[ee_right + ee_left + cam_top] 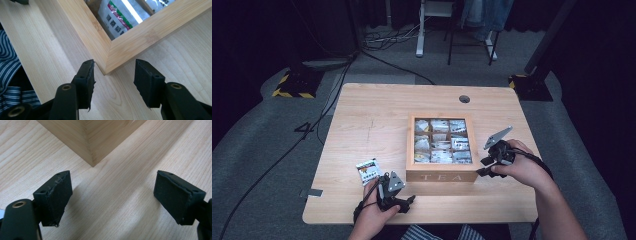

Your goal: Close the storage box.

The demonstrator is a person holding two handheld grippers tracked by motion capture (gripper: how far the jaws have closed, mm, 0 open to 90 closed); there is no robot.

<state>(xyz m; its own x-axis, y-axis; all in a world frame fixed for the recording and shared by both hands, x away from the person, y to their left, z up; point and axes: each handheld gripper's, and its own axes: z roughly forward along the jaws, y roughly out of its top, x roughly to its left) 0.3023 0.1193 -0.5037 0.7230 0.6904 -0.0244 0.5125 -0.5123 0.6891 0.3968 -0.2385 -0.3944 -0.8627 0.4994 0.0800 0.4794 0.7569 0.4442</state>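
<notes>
The table bore a closed wooden tea box right of centre, packets showing through its lid. The right gripper hovered at its near right corner, jaws parted and empty, likely to lift the lid. The left gripper gaped wide, holding nothing, beside a loose tea packet.

The left claw is hanging wide open over the bare tabletop, its jaws pointing at a wooden box corner.
</notes>
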